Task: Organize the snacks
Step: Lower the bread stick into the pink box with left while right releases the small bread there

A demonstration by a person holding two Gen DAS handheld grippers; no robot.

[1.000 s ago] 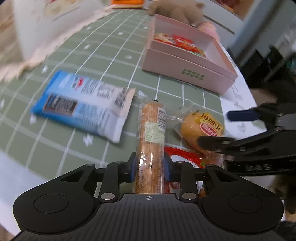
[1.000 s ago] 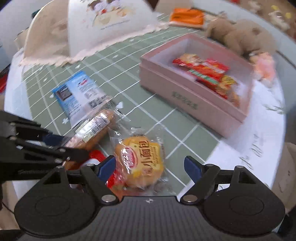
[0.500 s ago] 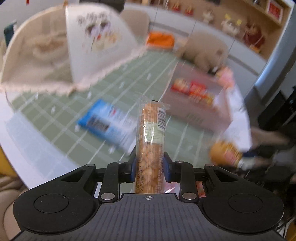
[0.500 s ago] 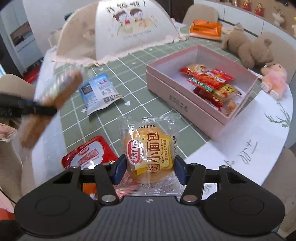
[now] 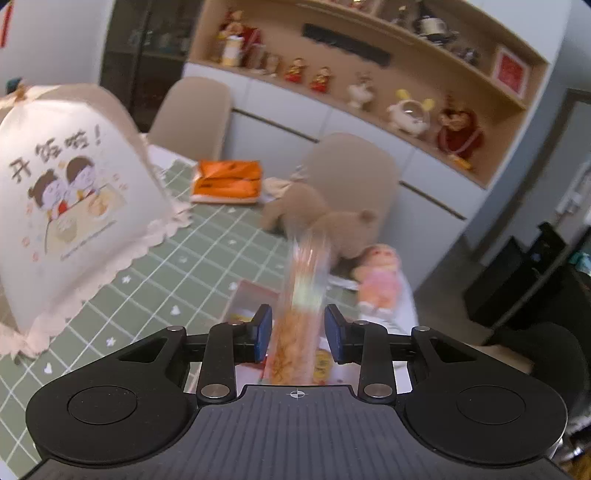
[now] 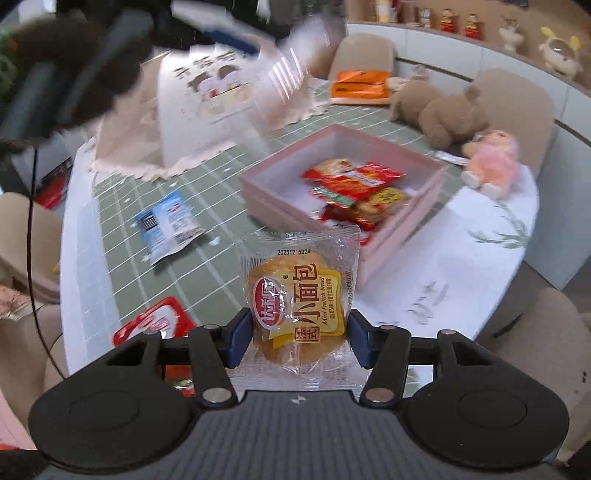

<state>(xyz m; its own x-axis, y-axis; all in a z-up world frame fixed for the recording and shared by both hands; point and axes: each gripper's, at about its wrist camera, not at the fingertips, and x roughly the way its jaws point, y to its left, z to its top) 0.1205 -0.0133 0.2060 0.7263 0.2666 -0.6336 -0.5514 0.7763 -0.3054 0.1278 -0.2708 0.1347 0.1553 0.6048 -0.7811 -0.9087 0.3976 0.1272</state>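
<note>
Now the right gripper (image 6: 298,338) grips the bread pack (image 6: 298,306) above the table's near edge, while the left gripper (image 5: 298,334) is opening around a blurred biscuit roll (image 5: 301,306). Beyond the pink box (image 6: 424,192) sit two plush toys; two packets lie loose on the table (image 6: 122,236).

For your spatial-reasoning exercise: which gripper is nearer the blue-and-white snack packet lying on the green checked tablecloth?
Right. The right gripper hangs just beside the blue-and-white snack packet; the left gripper is raised well above it.
</note>
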